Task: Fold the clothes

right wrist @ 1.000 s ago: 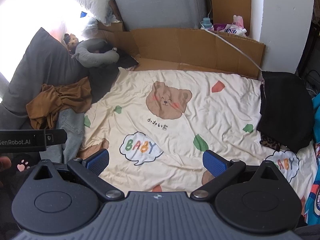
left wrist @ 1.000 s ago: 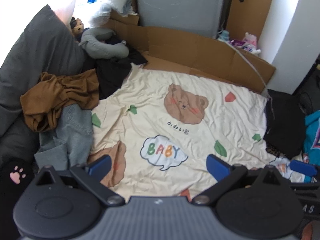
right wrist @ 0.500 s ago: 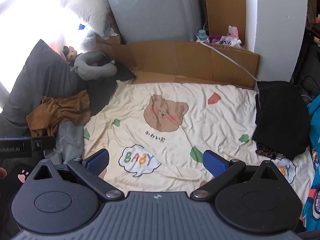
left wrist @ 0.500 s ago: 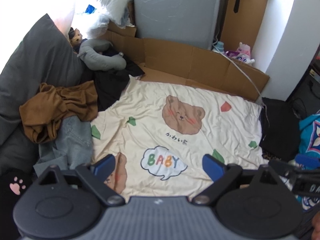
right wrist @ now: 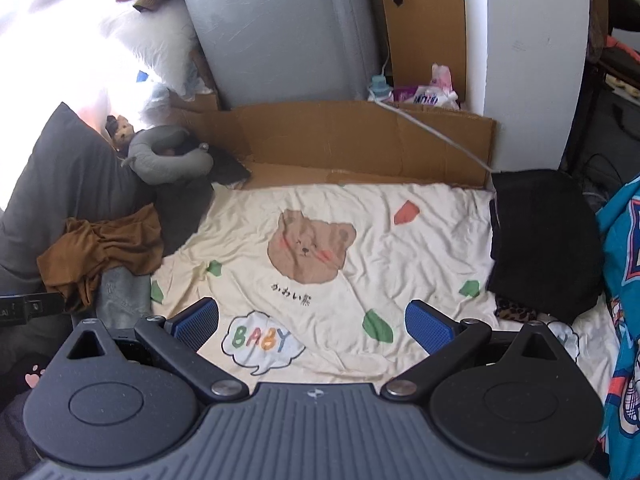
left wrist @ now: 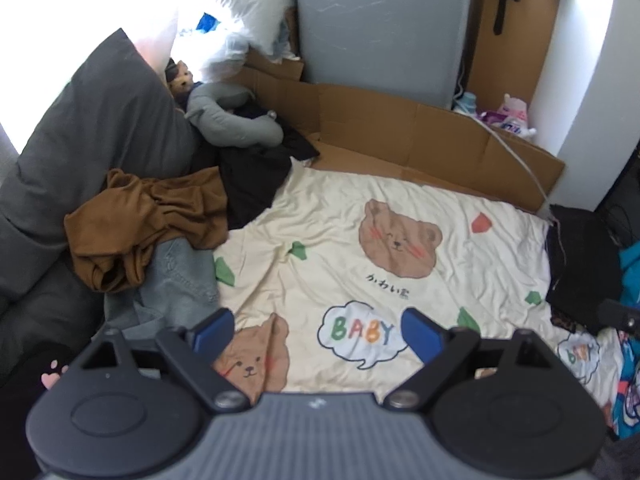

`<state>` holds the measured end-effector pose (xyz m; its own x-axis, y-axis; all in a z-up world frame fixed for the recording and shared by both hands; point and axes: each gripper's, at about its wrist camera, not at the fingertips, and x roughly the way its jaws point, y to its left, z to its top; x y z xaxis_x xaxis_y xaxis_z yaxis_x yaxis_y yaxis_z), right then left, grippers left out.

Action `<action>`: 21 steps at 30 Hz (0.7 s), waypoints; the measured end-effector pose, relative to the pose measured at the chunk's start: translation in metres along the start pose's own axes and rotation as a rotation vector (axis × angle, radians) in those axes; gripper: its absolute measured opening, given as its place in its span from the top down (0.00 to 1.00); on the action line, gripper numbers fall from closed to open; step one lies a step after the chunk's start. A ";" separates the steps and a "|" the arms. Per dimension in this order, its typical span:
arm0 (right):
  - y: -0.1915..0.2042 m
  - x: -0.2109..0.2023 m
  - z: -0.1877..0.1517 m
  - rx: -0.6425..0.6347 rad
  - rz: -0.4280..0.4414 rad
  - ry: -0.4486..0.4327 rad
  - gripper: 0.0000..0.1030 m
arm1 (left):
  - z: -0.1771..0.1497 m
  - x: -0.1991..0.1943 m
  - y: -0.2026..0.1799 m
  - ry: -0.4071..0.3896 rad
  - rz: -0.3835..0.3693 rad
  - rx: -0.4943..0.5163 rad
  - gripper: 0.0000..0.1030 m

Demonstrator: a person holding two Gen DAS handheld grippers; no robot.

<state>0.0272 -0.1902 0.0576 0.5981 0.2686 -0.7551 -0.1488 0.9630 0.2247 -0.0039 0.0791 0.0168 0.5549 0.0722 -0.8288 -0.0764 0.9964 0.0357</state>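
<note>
At the far left a dark grey pillow (left wrist: 100, 128) leans up against the bright window side, with a grey neck pillow (left wrist: 232, 124) lying behind its upper corner. Just below it, a crumpled brown garment (left wrist: 148, 220) sits in a heap, partly on top of a piece of grey-blue denim (left wrist: 176, 284), and a black garment (left wrist: 256, 180) is bunched between the brown heap and the neck pillow; all three lie at the left edge of the cream bear-print sheet (left wrist: 360, 248) that covers the bed. The left gripper (left wrist: 318, 330) hangs over the near part of the sheet, its blue-padded fingers (left wrist: 212, 326) wide apart with nothing between them, over the "BABY" cloud print. The right gripper (right wrist: 312, 324) hovers likewise over the sheet, fingers (right wrist: 430, 326) spread and empty. Behind the sheet a flattened cardboard sheet (left wrist: 420, 136) stands along a grey cabinet (left wrist: 380, 28). On the right edge of the sheet lies a folded black garment (right wrist: 544, 240), and beyond it, at the far right, a turquoise printed garment (right wrist: 622, 264).
</note>
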 end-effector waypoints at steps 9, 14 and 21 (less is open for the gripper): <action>0.008 0.021 0.008 -0.022 0.005 0.015 0.01 | 0.022 0.020 0.038 0.005 0.012 -0.036 0.11; 0.014 0.034 0.011 -0.057 -0.001 0.017 0.01 | 0.032 0.030 0.069 -0.003 0.044 -0.053 0.11; 0.018 0.053 0.015 -0.069 -0.004 0.042 0.01 | 0.040 0.043 0.121 -0.006 0.098 -0.096 0.12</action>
<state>0.0679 -0.1587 0.0306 0.5650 0.2642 -0.7816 -0.2014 0.9629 0.1799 0.0437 0.2048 0.0074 0.5455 0.1694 -0.8208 -0.2090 0.9759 0.0625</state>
